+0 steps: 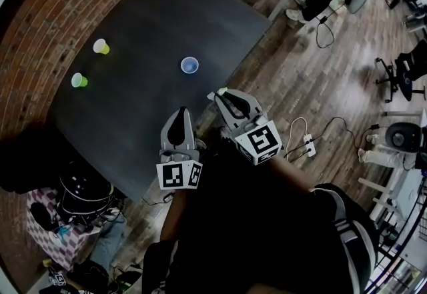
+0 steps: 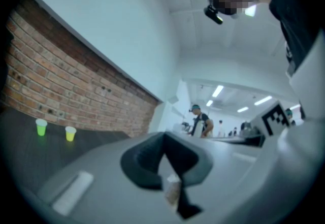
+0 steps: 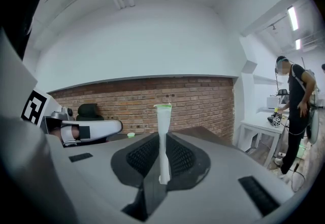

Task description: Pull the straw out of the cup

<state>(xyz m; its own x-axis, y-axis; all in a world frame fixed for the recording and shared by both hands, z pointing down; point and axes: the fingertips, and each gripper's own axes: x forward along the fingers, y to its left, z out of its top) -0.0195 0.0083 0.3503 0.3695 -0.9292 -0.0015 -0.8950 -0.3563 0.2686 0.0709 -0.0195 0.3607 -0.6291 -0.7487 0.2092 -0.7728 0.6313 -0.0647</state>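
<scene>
right gripper [image 3: 163, 139] clamped on straw [image 3: 163, 131], upright, green end up | straw in no cup, held near blue cup [image 1: 189, 65] at table [image 1: 153, 26] edge | left gripper [image 2: 163, 139] jaws together (pale scrap at seam, can't ID) | yellow cup [image 1: 101, 47], green cup [image 1: 79, 80] well apart, far side

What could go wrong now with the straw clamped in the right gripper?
1. The right gripper pinches the white plastic straw with a green tip only near its lower end, so it might pivot or slip out.
2. The straw looks flattened at the pinch and may crease.
3. That gripper sits about at the edge of the dark table, by the wooden floor, where a dropped straw would likely land.
</scene>
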